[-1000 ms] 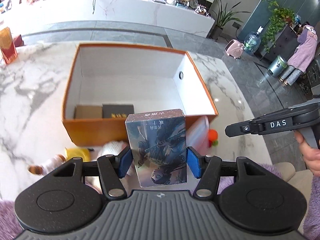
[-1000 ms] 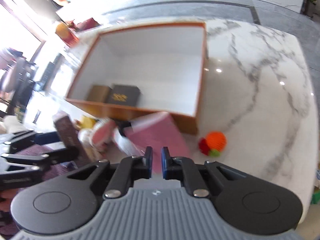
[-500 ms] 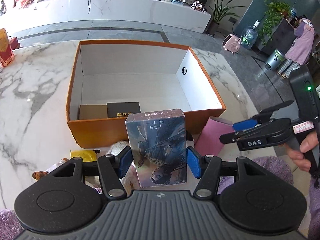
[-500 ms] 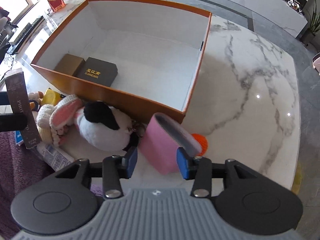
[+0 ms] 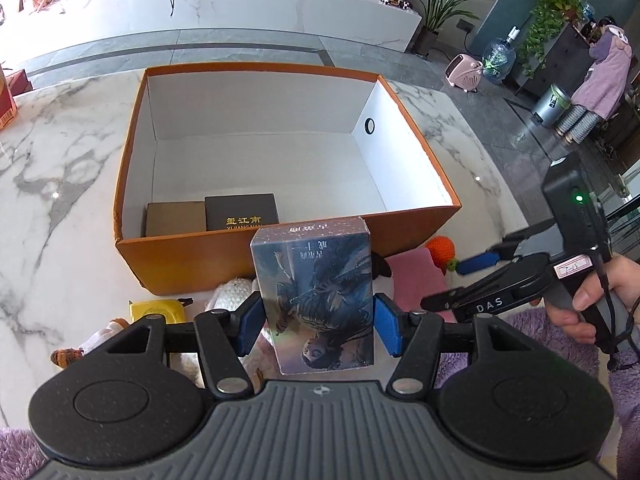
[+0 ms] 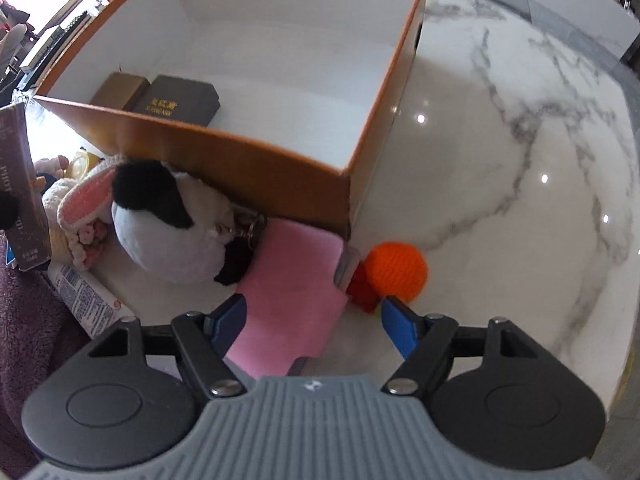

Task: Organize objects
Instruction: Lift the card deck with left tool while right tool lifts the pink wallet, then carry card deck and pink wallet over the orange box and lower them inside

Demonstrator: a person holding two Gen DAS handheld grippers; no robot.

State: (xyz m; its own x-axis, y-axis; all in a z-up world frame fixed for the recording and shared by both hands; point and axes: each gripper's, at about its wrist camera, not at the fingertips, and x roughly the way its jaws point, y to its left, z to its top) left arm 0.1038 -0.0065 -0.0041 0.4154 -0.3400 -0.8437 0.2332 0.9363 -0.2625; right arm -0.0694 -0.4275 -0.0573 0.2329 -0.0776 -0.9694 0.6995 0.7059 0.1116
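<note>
Our right gripper (image 6: pixel 312 322) has dropped low over the pink case (image 6: pixel 294 292), and its jaws have just been opening from shut to wide, with the case now between the pads but not yet pinched, so we judge it the next pick. Our left gripper (image 5: pixel 318 322) still clamps the book (image 5: pixel 316 296), held upright just near of the orange box (image 5: pixel 256 258). We count two small boxes (image 5: pixel 212 216) in the box's near-left corner, one plush (image 6: pixel 172 224) and one orange ball (image 6: pixel 396 266) outside.
</note>
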